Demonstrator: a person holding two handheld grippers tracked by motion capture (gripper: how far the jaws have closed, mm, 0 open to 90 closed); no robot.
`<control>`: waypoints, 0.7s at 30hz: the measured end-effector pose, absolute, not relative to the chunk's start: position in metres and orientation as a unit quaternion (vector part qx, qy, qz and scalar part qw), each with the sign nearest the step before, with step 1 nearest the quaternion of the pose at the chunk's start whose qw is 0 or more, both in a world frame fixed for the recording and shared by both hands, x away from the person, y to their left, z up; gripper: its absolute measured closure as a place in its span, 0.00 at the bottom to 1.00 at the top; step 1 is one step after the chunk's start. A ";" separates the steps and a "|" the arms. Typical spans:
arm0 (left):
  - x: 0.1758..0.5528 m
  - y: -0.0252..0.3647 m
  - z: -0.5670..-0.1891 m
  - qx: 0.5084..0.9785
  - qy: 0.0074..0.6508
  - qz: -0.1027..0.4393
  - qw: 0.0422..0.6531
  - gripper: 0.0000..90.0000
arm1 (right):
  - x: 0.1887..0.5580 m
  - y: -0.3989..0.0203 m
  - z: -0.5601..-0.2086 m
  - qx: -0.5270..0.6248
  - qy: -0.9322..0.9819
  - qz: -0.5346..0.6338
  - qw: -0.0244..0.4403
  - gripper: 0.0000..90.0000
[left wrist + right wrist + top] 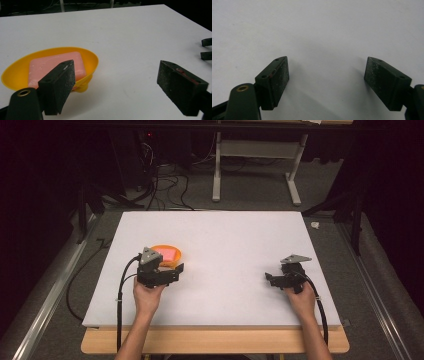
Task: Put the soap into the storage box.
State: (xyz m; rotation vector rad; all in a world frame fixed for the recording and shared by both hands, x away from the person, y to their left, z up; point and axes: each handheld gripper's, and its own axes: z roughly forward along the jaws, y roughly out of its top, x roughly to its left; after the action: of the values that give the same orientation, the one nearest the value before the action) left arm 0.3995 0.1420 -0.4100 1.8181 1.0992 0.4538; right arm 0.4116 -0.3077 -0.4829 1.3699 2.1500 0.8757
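Holding a pink soap bar (56, 65), the yellow dish (15, 75) sits beside the left claw (117, 85), open and empty.

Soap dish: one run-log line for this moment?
left claw open, empty | pink soap in yellow dish | right claw open, empty

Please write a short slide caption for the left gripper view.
Open left gripper beside a yellow dish holding a pink soap bar on the white table.

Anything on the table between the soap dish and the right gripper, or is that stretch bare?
Bare. In the high view, only white table lies between the yellow soap dish and the right gripper; the left gripper sits at the dish.
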 end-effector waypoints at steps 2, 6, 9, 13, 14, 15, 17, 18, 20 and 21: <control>0.398 0.140 -0.410 0.742 0.444 0.183 0.469 0.18 | 0.412 -0.308 -0.483 0.496 0.778 0.317 0.221 0.23; 0.397 0.136 -0.410 0.746 0.436 0.181 0.469 0.18 | 0.412 -0.308 -0.483 0.496 0.778 0.317 0.221 0.23; 0.396 0.130 -0.411 0.752 0.427 0.181 0.469 0.18 | 0.412 -0.308 -0.483 0.496 0.778 0.317 0.221 0.23; 0.395 0.127 -0.412 0.756 0.421 0.176 0.469 0.18 | 0.412 -0.308 -0.483 0.496 0.778 0.317 0.220 0.23; 0.395 0.125 -0.413 0.759 0.416 0.173 0.470 0.19 | 0.412 -0.308 -0.483 0.496 0.778 0.317 0.220 0.23; 0.395 0.125 -0.413 0.759 0.416 0.173 0.470 0.19 | 0.412 -0.308 -0.483 0.496 0.778 0.317 0.220 0.23; 0.396 0.123 -0.414 0.760 0.414 0.169 0.471 0.19 | 0.412 -0.308 -0.483 0.496 0.778 0.317 0.221 0.23; 0.396 0.122 -0.415 0.761 0.413 0.168 0.472 0.19 | 0.412 -0.308 -0.483 0.496 0.778 0.317 0.221 0.23; 0.396 0.120 -0.415 0.761 0.411 0.164 0.474 0.19 | 0.412 -0.308 -0.483 0.496 0.778 0.317 0.220 0.23; 0.396 0.118 -0.416 0.762 0.408 0.161 0.476 0.19 | 0.412 -0.308 -0.483 0.496 0.778 0.317 0.220 0.23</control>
State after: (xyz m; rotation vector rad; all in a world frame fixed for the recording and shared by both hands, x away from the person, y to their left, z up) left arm 0.3960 0.1176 -0.4159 1.8637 0.9972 0.3924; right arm 0.4116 -0.3078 -0.4828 1.3707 2.1510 0.8763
